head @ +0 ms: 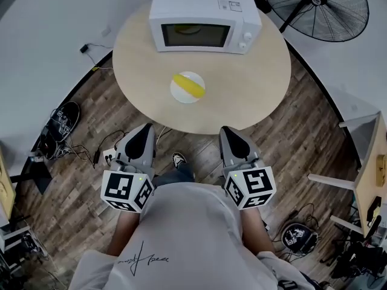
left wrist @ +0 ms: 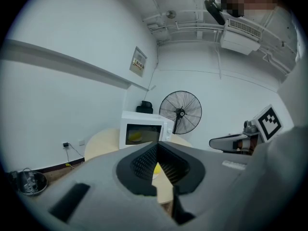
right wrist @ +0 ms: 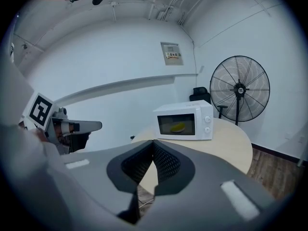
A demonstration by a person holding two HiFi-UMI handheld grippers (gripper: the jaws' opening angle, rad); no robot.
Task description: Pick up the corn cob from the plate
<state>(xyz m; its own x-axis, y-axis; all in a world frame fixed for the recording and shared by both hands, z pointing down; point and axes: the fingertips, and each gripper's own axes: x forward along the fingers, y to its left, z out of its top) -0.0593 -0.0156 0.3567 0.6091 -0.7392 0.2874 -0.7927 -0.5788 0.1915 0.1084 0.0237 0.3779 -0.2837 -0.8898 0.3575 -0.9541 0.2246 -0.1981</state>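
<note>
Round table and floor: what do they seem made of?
The round pale beige table looks like smooth matt laminate or light wood; no grain shows. The brown plank floor looks like wood or wood-look laminate: staggered, streaky boards.

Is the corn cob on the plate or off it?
On it. The corn cob lies on the white plate; the left gripper and right gripper are shut, empty, short of the table.
</note>
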